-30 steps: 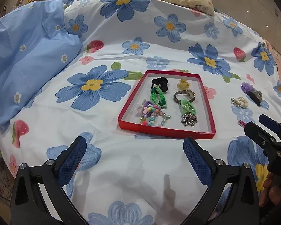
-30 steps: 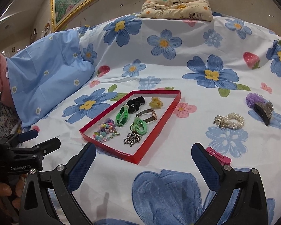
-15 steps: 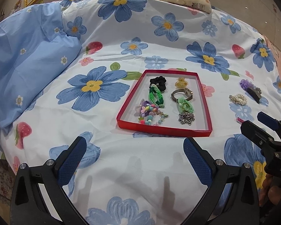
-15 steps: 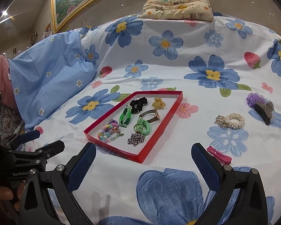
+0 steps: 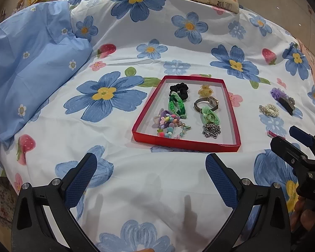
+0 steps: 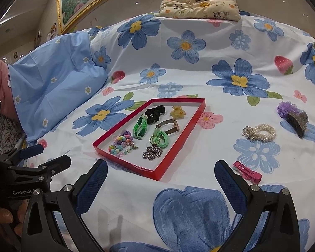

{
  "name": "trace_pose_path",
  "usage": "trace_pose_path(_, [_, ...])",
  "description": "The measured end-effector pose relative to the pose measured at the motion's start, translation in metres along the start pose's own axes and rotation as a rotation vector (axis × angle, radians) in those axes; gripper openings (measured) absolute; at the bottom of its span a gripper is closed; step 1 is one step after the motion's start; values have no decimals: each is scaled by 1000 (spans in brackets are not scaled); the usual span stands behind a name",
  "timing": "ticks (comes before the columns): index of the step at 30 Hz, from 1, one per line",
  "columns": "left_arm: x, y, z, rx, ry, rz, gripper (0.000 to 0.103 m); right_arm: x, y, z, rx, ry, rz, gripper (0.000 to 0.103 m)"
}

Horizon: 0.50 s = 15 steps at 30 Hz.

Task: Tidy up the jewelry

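Note:
A red tray (image 5: 185,143) (image 6: 179,149) lies on the flowered bed sheet and holds several pieces: a black scrunchie (image 5: 179,90), green braided bands (image 5: 176,106), a beaded bracelet (image 5: 170,126), a watch (image 5: 206,104), a yellow clip (image 5: 205,90) and a silver chain (image 5: 211,130). Outside it to the right lie a pearl bracelet (image 6: 260,132), a purple flower hair claw (image 6: 291,115) and a pink hair clip (image 6: 247,172). My left gripper (image 5: 151,178) is open and empty, short of the tray's near edge. My right gripper (image 6: 161,182) is open and empty, just left of the pink clip.
A light blue pillow (image 5: 27,63) lies at the left. A cream printed cushion (image 6: 201,5) sits at the far edge of the bed. A gold-framed picture (image 6: 77,4) hangs on the wall behind. The other gripper shows at each view's side edge.
Both grippers have drawn back and risen slightly, so the tray looks a little farther away. Both stay open and empty. Nothing on the bed has moved.

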<state>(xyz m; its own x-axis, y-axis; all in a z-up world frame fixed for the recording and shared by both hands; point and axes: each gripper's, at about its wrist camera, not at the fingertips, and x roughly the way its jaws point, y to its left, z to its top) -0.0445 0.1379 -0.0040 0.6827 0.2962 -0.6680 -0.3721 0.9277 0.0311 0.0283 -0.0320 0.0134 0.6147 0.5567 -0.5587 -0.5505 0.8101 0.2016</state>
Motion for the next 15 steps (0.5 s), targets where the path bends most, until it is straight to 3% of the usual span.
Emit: trace_pose_path(15, [2, -2, 1, 5, 8, -9, 103, 2, 1, 1, 4, 11, 1, 103])
